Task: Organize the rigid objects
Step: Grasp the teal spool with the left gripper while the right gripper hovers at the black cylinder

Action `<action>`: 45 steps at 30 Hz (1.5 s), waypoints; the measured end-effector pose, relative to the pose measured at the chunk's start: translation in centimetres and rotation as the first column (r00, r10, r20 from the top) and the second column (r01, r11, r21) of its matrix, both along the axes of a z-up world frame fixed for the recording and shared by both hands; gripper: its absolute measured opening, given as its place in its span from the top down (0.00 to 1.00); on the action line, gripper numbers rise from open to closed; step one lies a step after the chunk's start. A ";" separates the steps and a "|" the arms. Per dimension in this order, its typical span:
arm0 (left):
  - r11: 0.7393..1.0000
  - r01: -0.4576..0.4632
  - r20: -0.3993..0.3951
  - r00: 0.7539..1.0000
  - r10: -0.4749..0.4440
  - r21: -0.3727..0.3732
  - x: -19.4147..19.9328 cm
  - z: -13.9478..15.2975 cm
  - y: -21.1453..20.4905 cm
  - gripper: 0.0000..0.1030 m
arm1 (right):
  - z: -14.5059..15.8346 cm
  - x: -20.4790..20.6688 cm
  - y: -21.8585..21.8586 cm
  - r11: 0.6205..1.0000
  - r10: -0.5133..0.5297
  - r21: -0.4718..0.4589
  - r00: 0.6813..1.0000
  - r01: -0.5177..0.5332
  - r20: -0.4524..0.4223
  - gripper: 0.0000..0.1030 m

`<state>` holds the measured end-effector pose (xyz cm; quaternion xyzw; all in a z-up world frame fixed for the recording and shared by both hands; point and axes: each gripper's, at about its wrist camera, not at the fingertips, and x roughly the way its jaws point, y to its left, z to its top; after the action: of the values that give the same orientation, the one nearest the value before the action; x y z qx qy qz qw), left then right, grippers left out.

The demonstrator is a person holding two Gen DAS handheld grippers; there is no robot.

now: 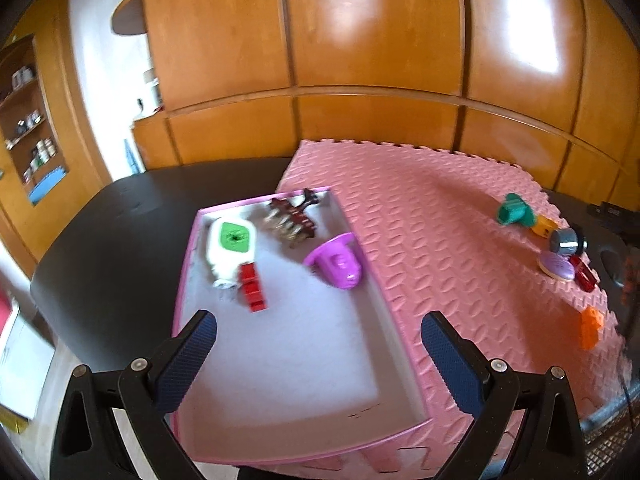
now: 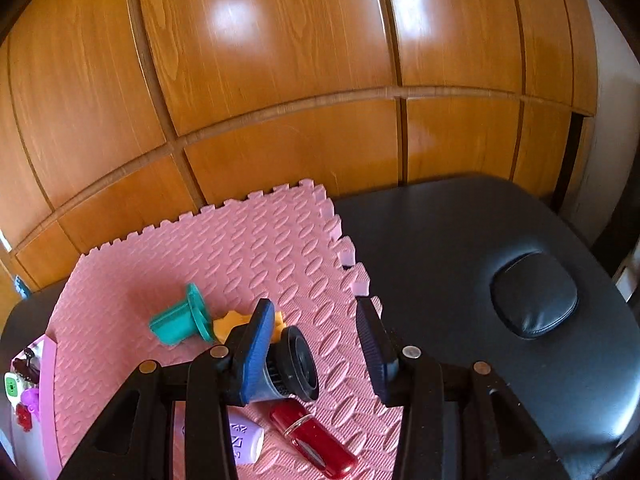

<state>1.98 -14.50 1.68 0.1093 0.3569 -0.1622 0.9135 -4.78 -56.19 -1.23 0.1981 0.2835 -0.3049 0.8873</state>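
Embossed pink foam mat (interlocking edges), both grippers' ribbed blue jaws spread, nothing between.

A black padded table with a cushioned oval opening near one end is seen below wooden panelling. A pink foam mat is laid directly on it, and a pink-rimmed tray is set at the mat's edge, partly over the black padding.

Pink embossed mat, teal spool, red tube
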 end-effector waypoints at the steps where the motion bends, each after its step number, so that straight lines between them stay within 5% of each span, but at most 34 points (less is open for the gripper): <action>1: 1.000 0.013 0.003 1.000 -0.014 0.004 -0.1 0.1 -0.5 0.00 | -0.1 -0.2 0.6 1.000 0.001 -0.002 1.000 -0.001 -0.001 0.59; 14: 0.986 0.168 -0.014 0.986 -0.168 -0.013 0.1 0.5 -6.7 0.00 | -0.1 -1.3 -0.3 0.997 -0.045 0.057 0.998 0.043 0.035 0.59; 22: 0.941 0.338 -0.095 0.936 -0.339 -0.025 1.3 -2.0 -13.4 0.00 | 0.0 -1.7 -0.9 0.993 -0.056 0.104 0.996 0.049 0.062 0.59; 33: 0.922 0.379 -0.222 0.895 -0.386 -0.078 6.8 -4.3 -22.1 0.00 | -0.2 -1.9 -1.7 0.979 -0.046 0.203 0.994 0.025 0.099 0.59; 37: 0.899 0.438 -0.194 0.882 -0.430 -0.003 7.8 -4.7 -25.6 0.04 | -0.2 -2.0 -1.9 0.974 -0.042 0.225 0.992 0.015 0.117 0.59; 41: 0.871 0.489 -0.197 0.860 -0.471 0.051 9.0 -5.6 -28.4 0.27 | -0.1 -2.2 -2.0 0.969 -0.048 0.247 0.990 0.013 0.134 0.59; 45: 0.841 0.535 -0.187 0.837 -0.514 0.084 10.1 -6.4 -30.8 0.27 | -0.3 -2.2 -2.2 0.962 -0.056 0.273 0.989 0.016 0.138 0.58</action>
<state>12.03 -45.28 -4.68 0.2503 0.3940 -0.3903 0.7936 -7.00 -58.42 -1.50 0.3443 0.2540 -0.2642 0.8644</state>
